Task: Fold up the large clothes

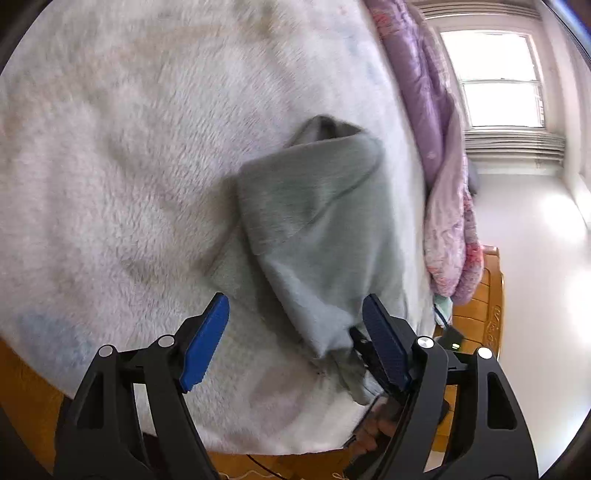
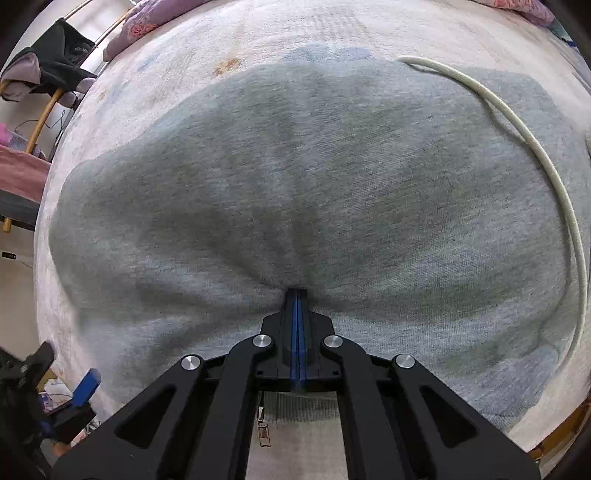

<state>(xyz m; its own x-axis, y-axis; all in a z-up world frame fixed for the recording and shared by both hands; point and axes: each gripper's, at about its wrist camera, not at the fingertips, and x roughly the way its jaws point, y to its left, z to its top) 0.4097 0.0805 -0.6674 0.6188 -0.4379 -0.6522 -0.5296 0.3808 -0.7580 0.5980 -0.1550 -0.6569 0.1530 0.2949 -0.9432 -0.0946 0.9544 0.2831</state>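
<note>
From the left wrist, a fleecy white blanket [image 1: 140, 177] covered the bed, a purple quilt [image 1: 436, 147] bunched at two o'clock under a bright window [image 1: 495, 77]. The left gripper [image 1: 295, 332] stood wide open, holding nothing, the grey garment [image 1: 317, 229] lying between its fingers.

From the right wrist, the garment [image 2: 295, 177] spread across the blanket [image 2: 332, 29], its white drawstring [image 2: 546, 166] curving at three o'clock. The right gripper [image 2: 297, 295] was clamped on the grey cloth at six o'clock.
</note>
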